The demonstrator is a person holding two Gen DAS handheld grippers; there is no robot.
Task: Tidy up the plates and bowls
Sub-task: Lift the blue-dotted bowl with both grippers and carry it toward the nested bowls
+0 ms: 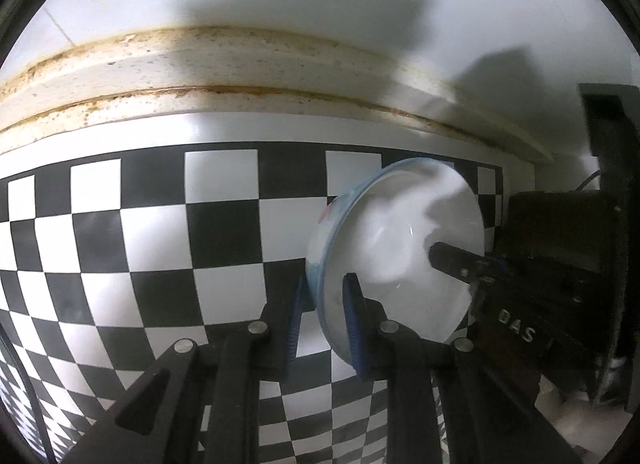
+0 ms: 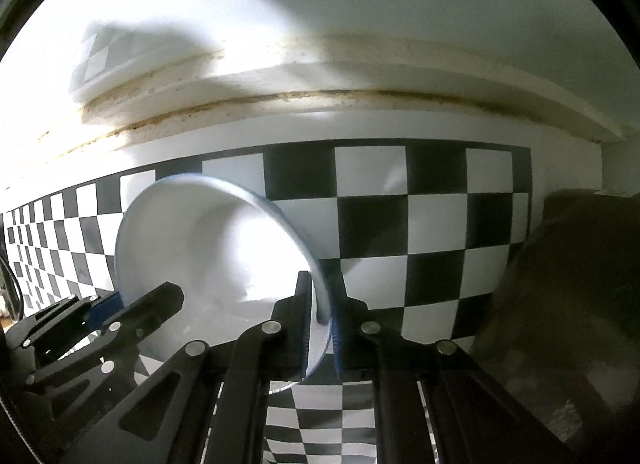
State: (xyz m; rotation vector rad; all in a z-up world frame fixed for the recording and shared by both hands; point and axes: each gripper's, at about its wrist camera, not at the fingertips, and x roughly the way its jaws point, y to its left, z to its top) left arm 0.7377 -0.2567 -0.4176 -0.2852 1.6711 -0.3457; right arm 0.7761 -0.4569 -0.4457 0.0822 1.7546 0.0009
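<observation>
Bowl (image 1: 396, 248), just one, white with a blue rim, hangs tilted above the checkered mat (image 1: 160, 224); two grippers, left (image 1: 326, 318) and right (image 2: 320, 320), each clench opposite rim edges.

A glossy, smooth white bowl (image 1: 400, 248) is seen, glazed like ceramic. The checkered mat (image 1: 160, 244) is smooth with slight sheen. Matt black plastic forms each tool, bolts metal.
</observation>
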